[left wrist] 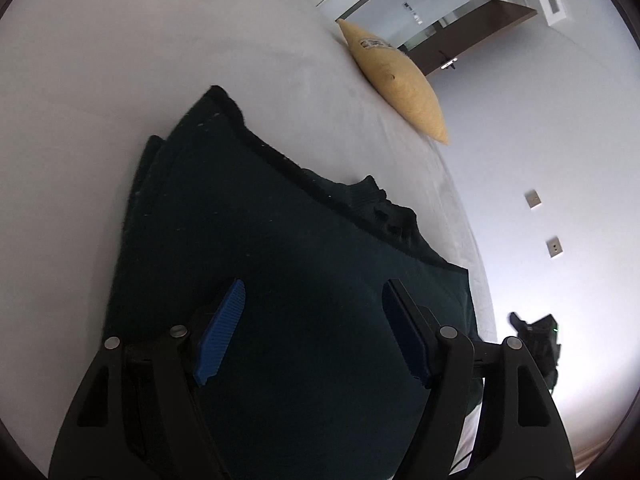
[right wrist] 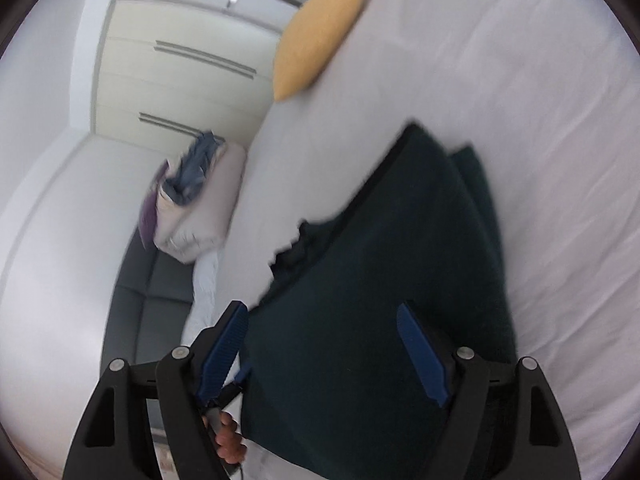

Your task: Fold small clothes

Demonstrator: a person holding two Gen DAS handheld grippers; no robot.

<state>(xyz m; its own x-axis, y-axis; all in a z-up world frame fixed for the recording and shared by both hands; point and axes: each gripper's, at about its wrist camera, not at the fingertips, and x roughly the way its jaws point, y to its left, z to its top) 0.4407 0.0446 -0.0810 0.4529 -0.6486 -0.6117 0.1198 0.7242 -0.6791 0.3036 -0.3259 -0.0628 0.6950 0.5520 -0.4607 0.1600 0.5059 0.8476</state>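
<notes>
Dark green garment [left wrist: 280, 272] folded on the white bed [left wrist: 120, 80]

We hold the left gripper [left wrist: 314, 332] and the right gripper [right wrist: 322, 352] above it, jaws apart and gripping nothing; a yellow pillow [left wrist: 396, 80] lies beyond.

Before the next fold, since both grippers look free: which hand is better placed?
Probably left: the left gripper hovers open, centred over the dark garment; the right gripper straddles its edge.

Dark green sweater [left wrist: 280, 280] lies folded on bed [left wrist: 120, 100].
</notes>
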